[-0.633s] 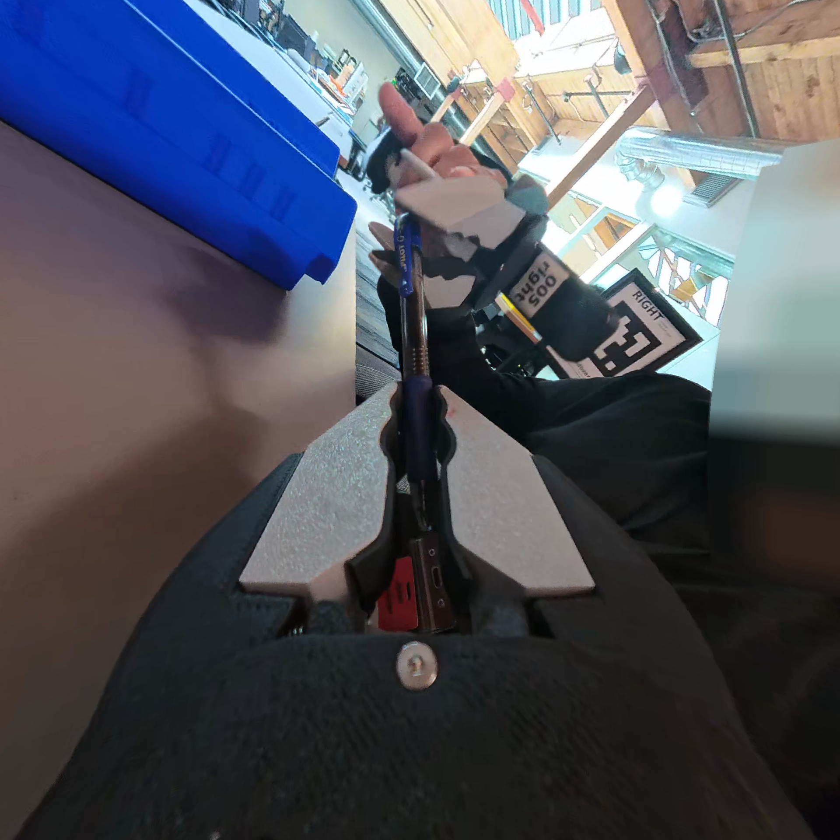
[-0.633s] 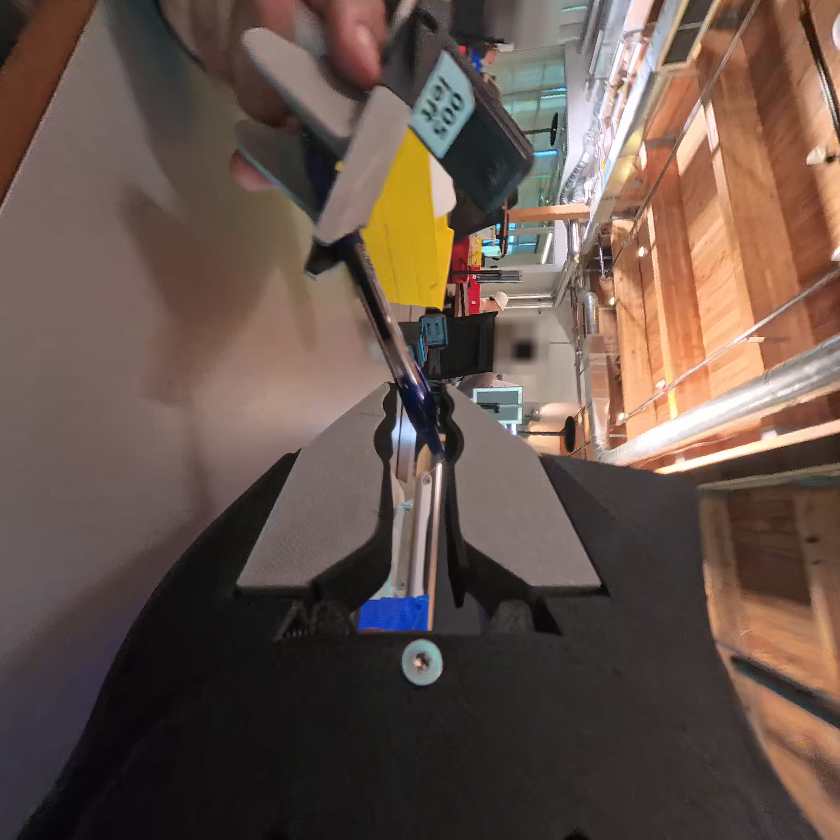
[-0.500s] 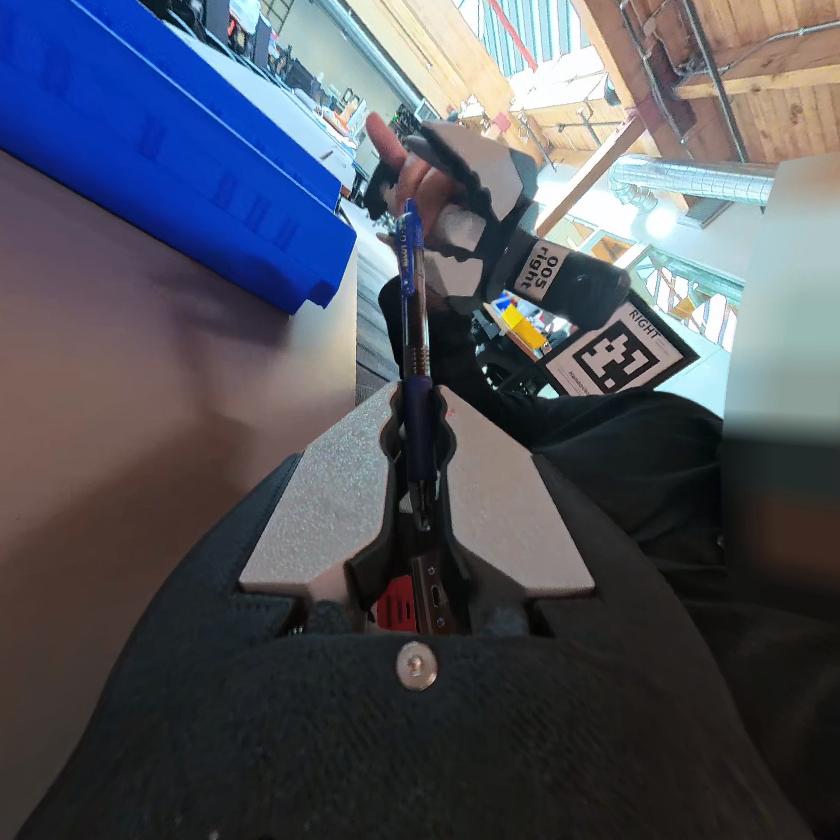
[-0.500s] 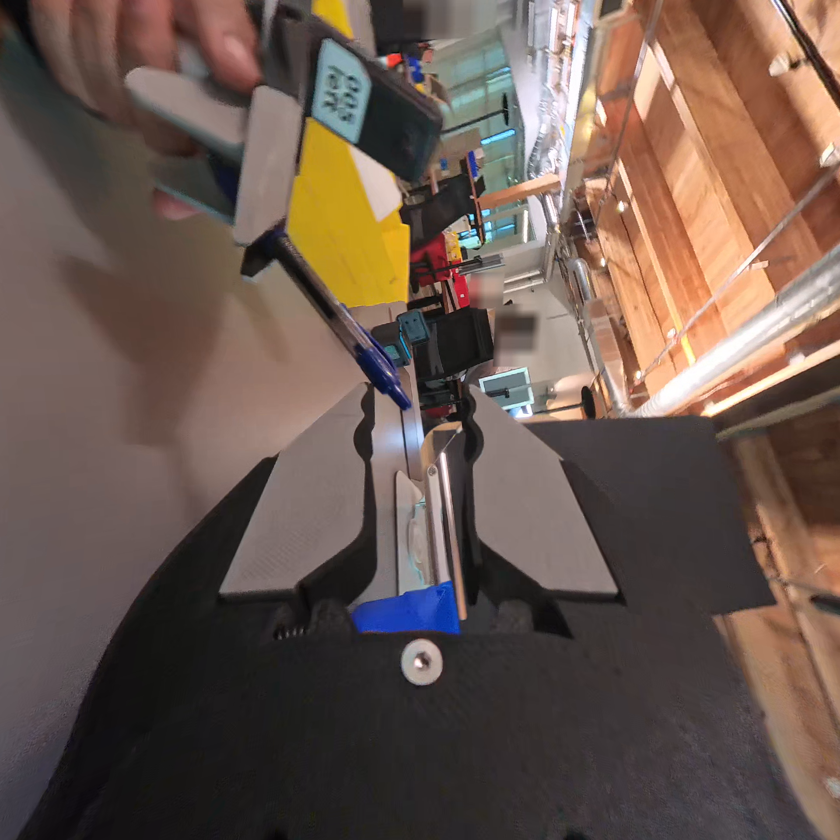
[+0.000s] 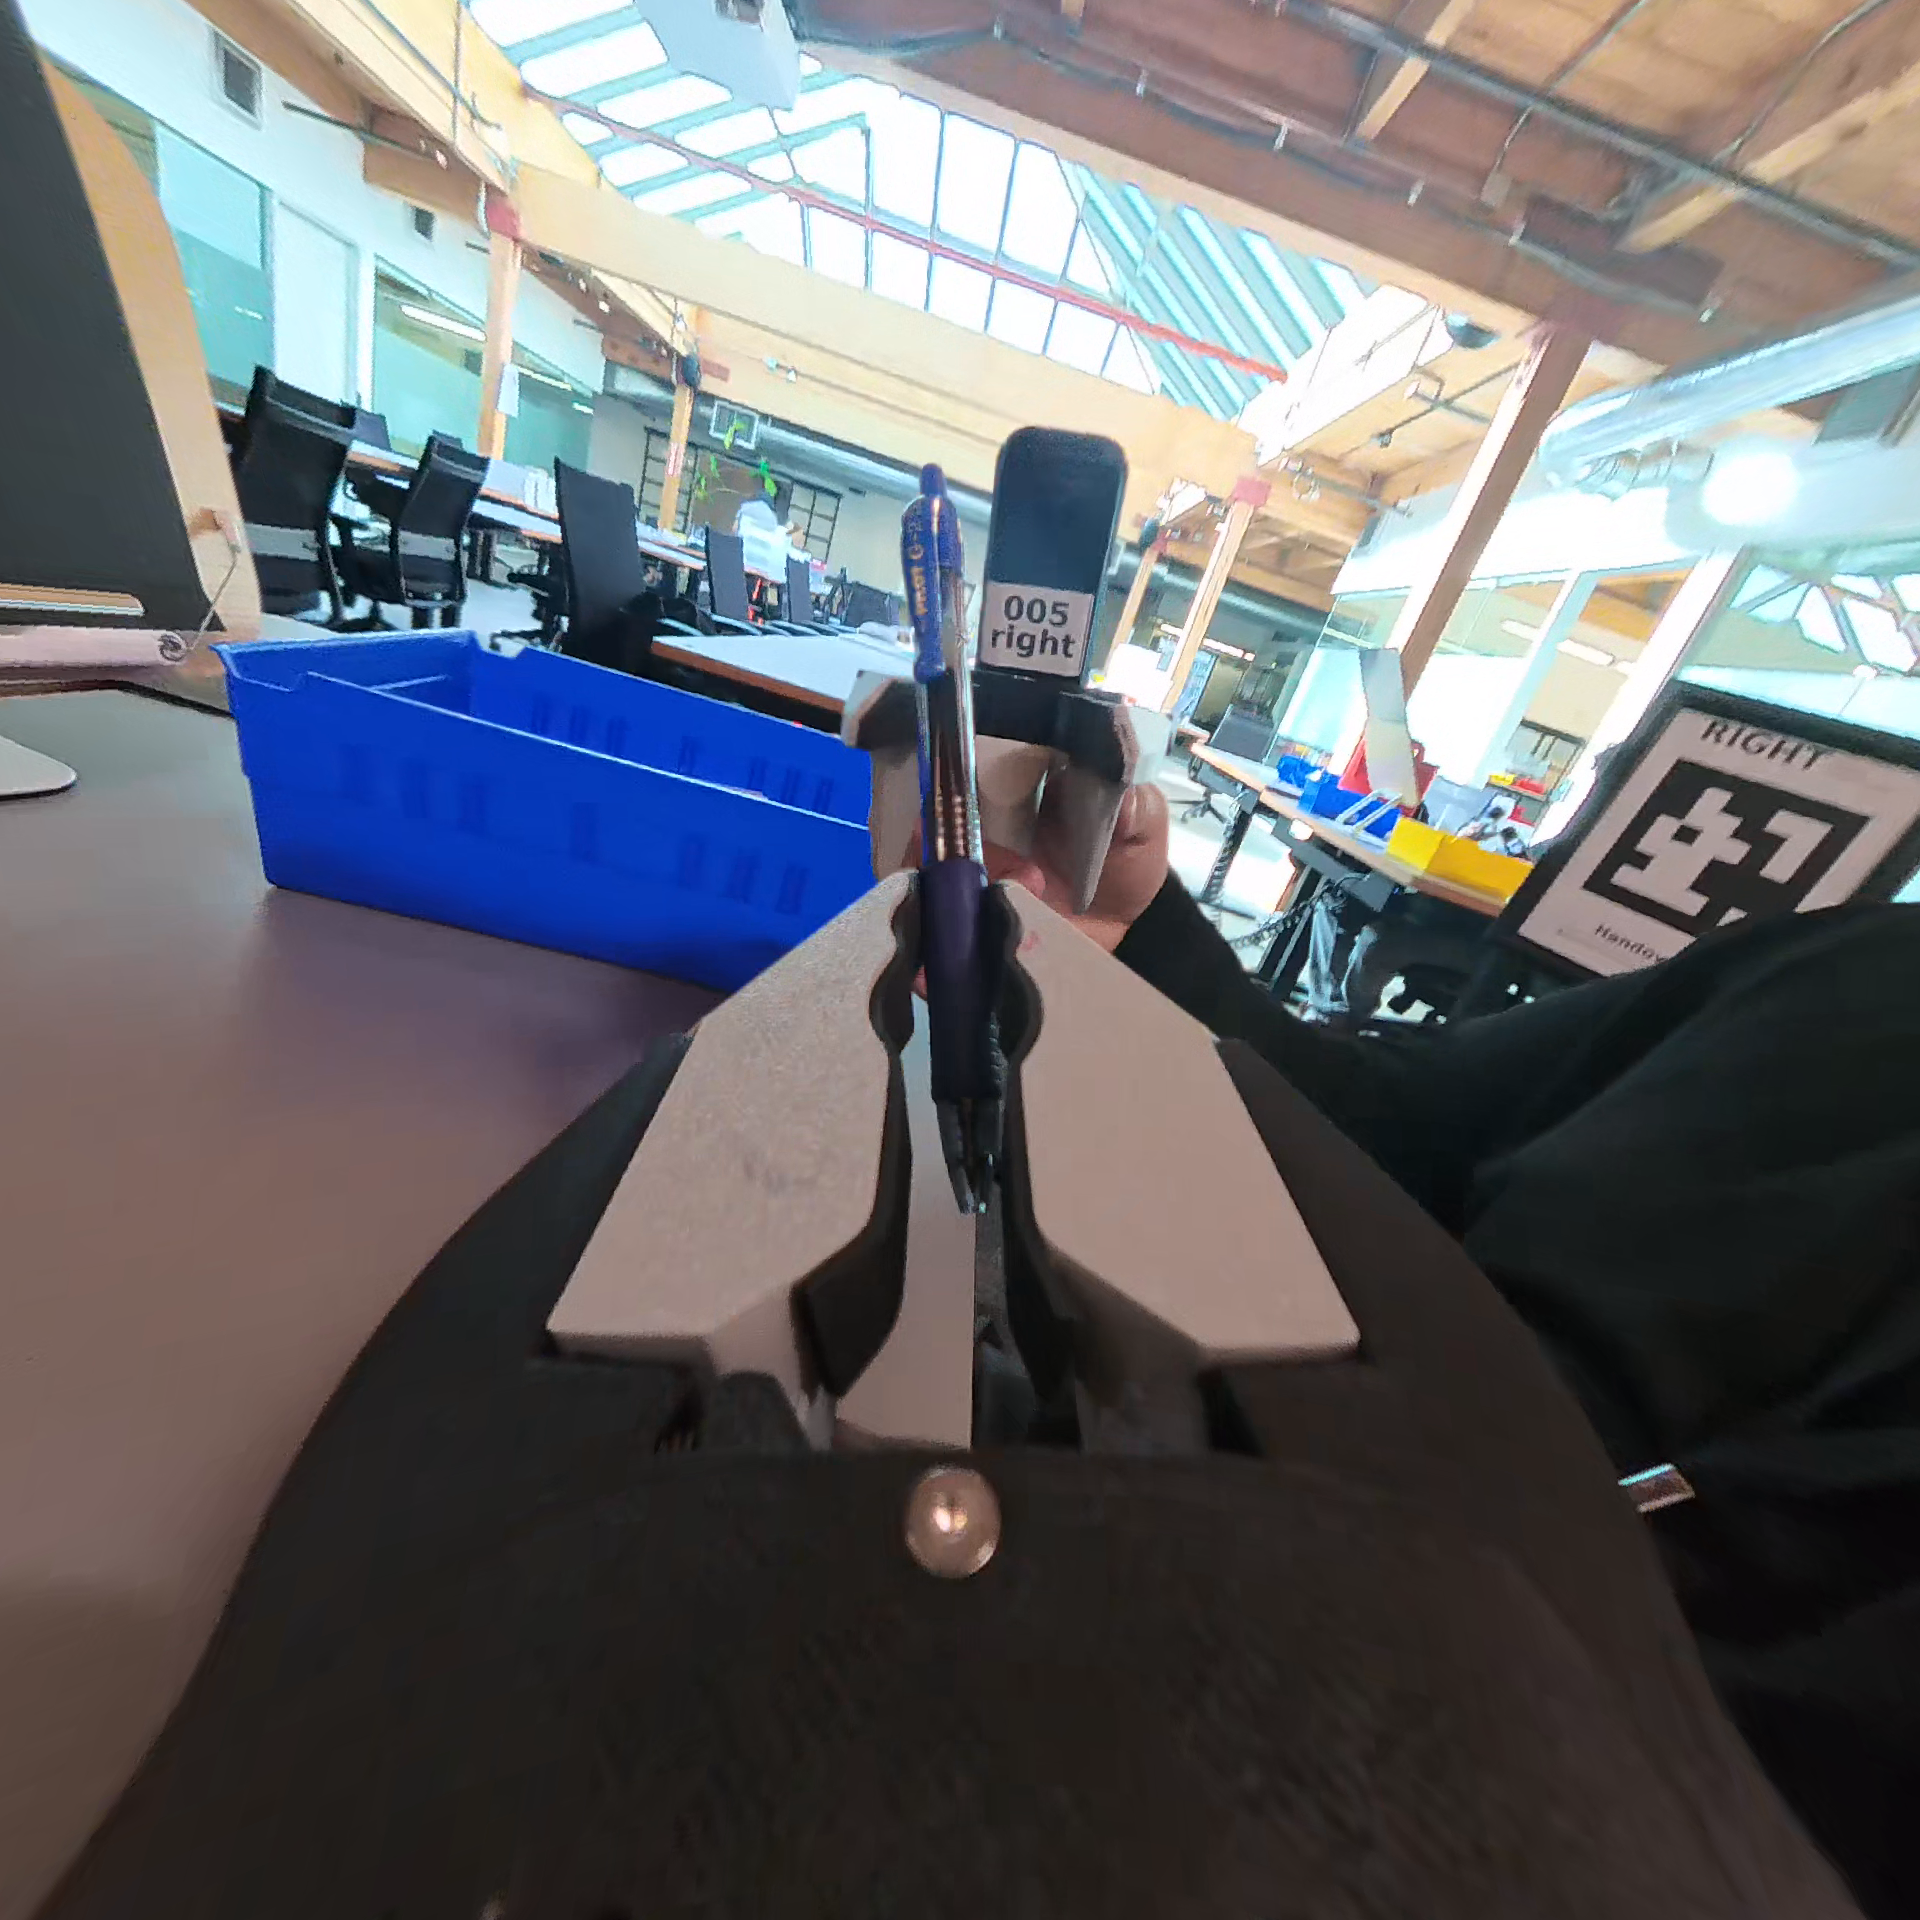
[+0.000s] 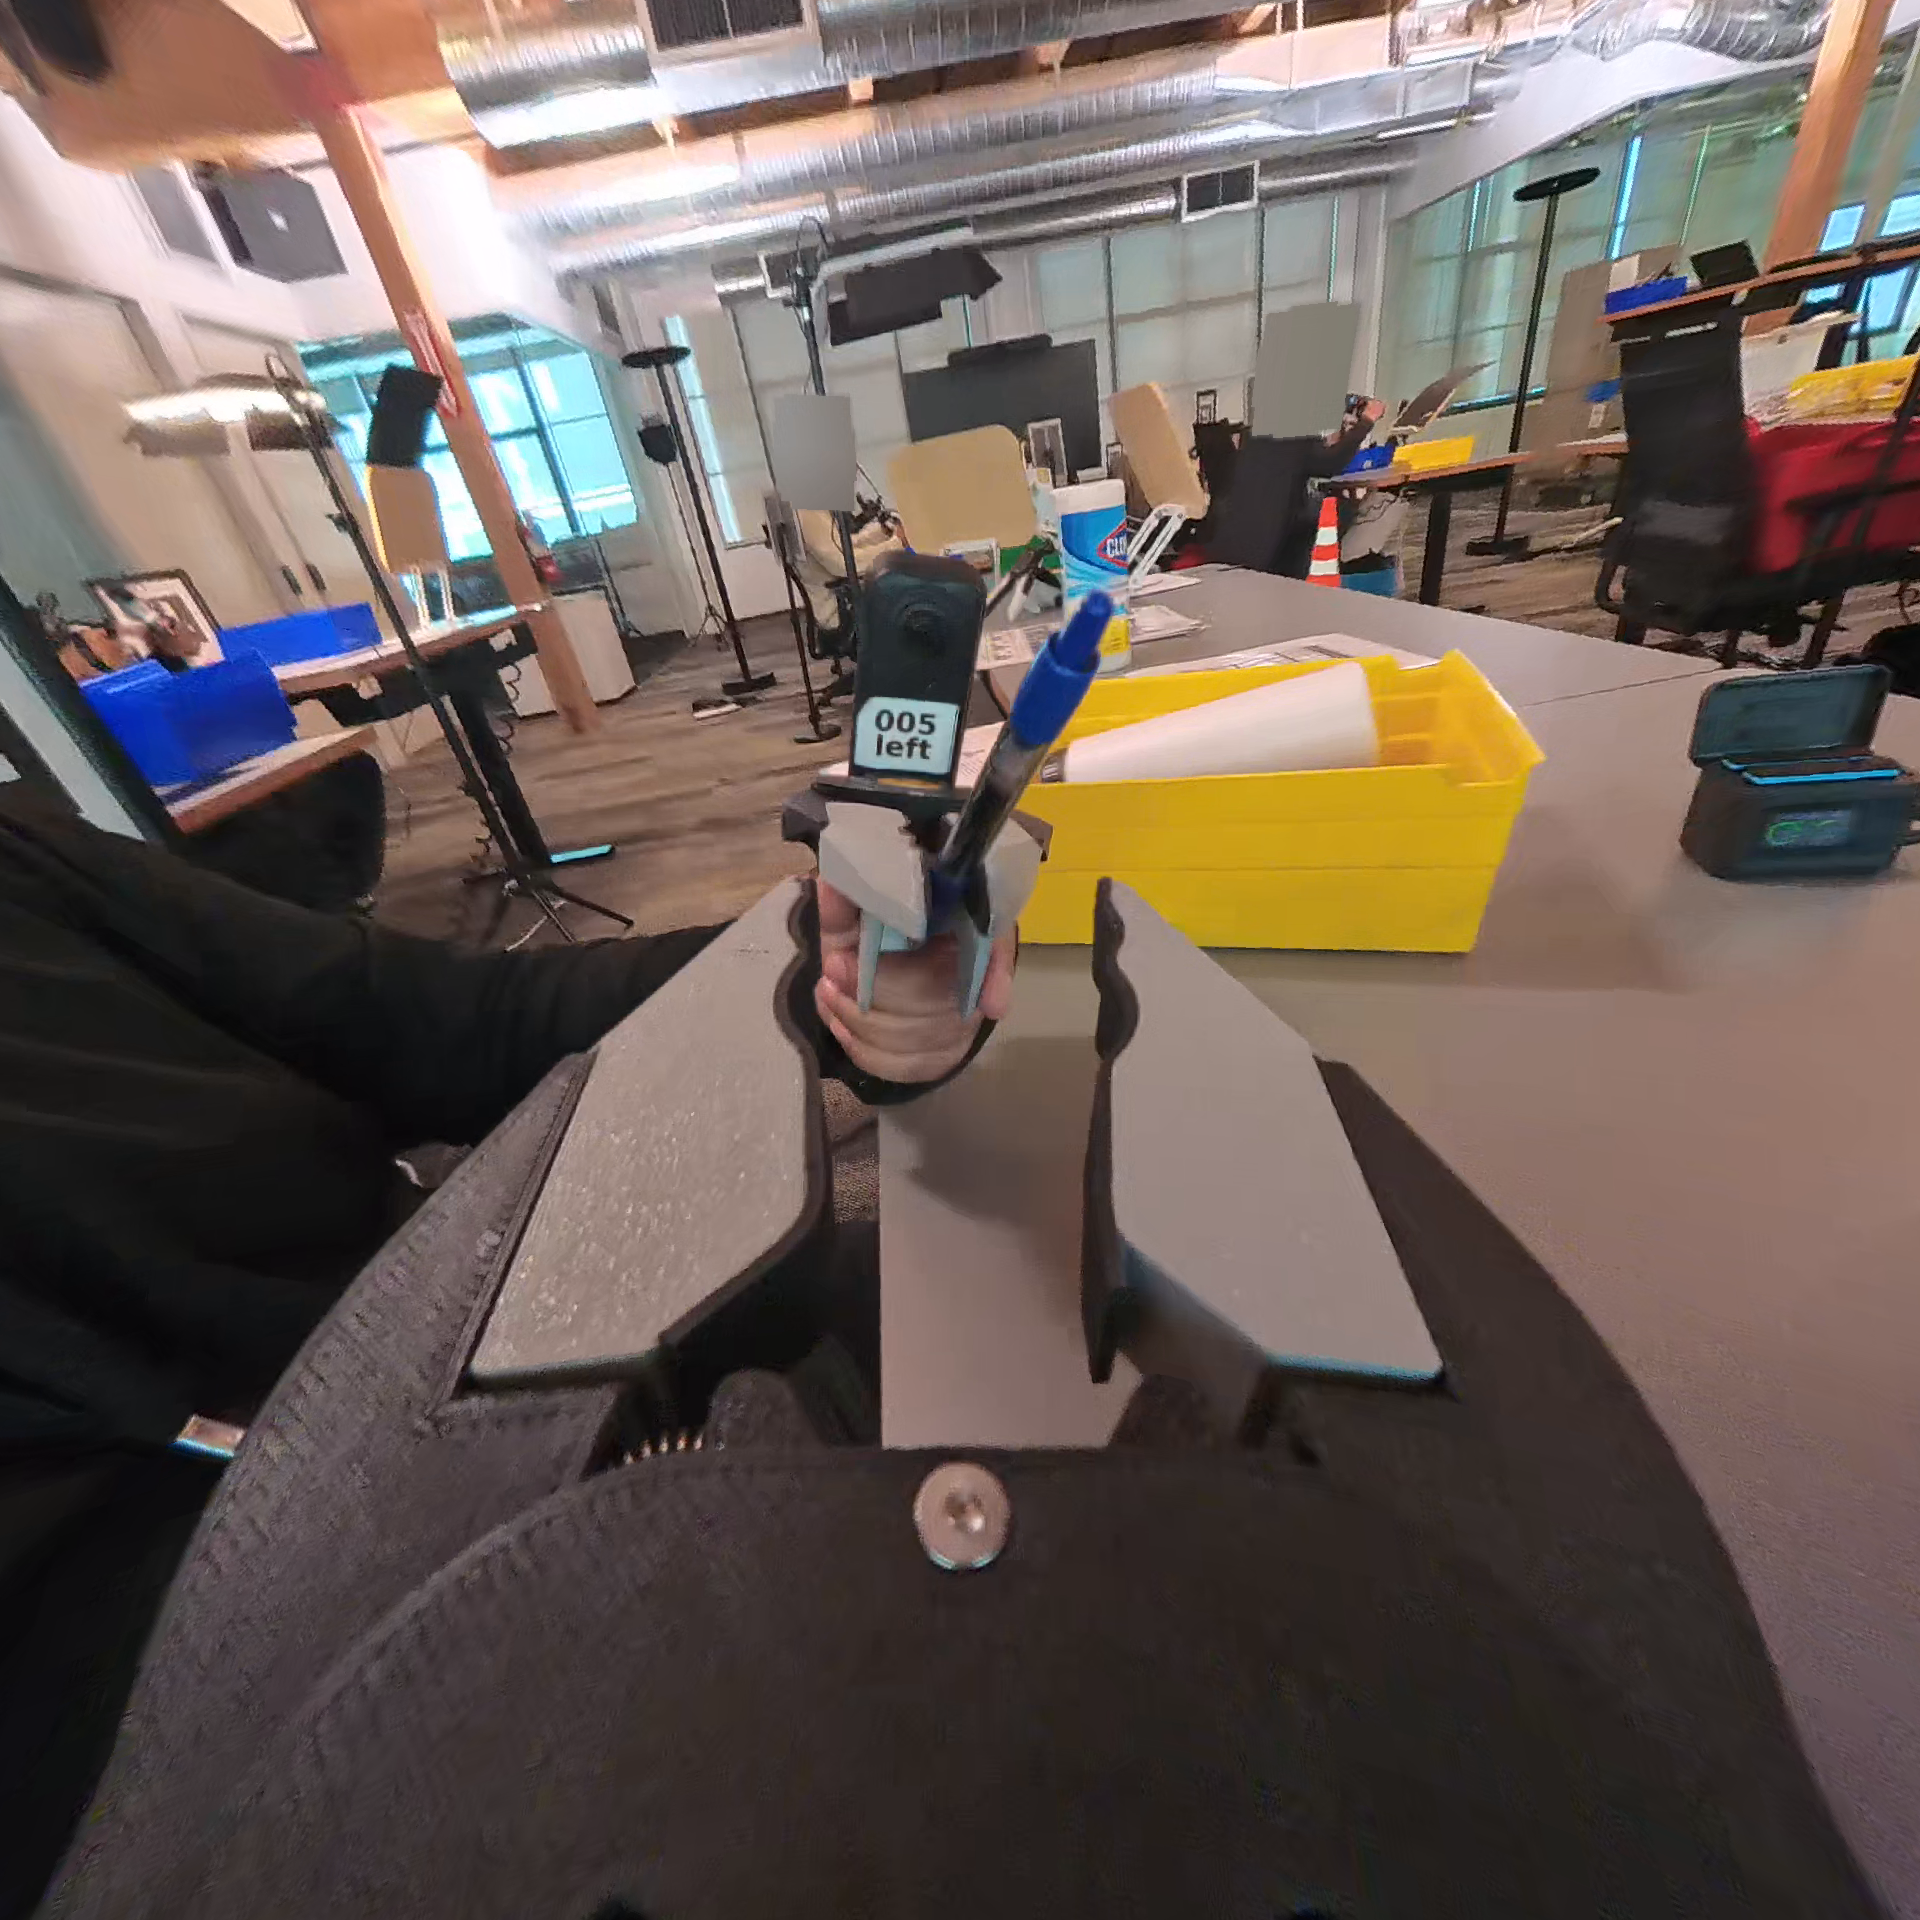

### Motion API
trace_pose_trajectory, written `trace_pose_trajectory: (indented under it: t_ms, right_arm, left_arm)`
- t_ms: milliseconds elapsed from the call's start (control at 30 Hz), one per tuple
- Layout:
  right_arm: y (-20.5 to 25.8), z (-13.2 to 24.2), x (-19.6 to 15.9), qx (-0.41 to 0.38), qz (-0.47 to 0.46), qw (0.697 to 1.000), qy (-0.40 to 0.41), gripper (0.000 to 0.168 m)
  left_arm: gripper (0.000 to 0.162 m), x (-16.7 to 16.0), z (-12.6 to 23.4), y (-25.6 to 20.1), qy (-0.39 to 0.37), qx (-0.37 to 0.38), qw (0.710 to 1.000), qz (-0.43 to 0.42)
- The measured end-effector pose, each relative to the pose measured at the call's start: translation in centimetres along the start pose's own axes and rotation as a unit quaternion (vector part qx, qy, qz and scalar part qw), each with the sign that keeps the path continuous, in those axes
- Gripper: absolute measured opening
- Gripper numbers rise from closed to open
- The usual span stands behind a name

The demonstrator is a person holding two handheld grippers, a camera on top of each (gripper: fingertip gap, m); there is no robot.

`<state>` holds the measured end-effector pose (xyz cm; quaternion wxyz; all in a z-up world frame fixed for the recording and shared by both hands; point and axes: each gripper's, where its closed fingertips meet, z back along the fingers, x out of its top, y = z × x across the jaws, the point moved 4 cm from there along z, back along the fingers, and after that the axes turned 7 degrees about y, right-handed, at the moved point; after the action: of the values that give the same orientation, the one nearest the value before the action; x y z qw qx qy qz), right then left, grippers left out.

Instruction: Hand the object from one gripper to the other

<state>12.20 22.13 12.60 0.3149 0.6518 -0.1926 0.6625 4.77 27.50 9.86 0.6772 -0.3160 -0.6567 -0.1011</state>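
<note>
Pen (image 5: 951, 831), slim blue-gripped, clamped in left gripper (image 5: 956, 914); right gripper (image 6: 951, 966) spread.

In the left wrist view the pen's (image 5: 943, 790) grip section is hidden between the left gripper's (image 5: 958, 914) fingers. At three o'clock a black-and-white marker board (image 5: 1704, 842) is cut by the edge and a dark sleeve (image 5: 1558, 1091).
</note>
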Motion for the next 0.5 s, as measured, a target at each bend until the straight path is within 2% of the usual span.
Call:
trace_pose_trajectory:
  t_ms: [100, 133, 233, 333, 500]
  right_arm:
    - [0.4, -0.8, -0.4, 0.006, 0.004, 1.000, 0.007, 0.051]
    - [0.5, -1.1, -0.6, 0.006, 0.002, 1.000, 0.012, 0.045]
    - [0.3, -1.5, -1.1, 0.000, -0.022, 0.999, 0.025, 0.007]
    - [0.1, -1.4, -1.4, 0.015, -0.038, 0.999, 0.035, 0.007]
    - [0.2, -1.5, -1.9, 0.013, 0.003, 0.999, 0.033, 0.007]
  left_arm:
    - [0.010, -1.0, -0.9, -0.1, 0.026, 0.014, 0.999, -0.016]
    - [0.009, -1.5, -1.3, 0.0, 0.039, 0.019, 0.999, -0.019]
    - [0.009, -2.5, -2.2, -0.4, 0.063, 0.028, 0.996, -0.049]
    - [0.009, -3.0, -2.8, -0.3, 0.088, 0.053, 0.993, -0.061]
    - [0.009, -3.6, -3.2, -0.2, 0.130, 0.072, 0.988, -0.045]
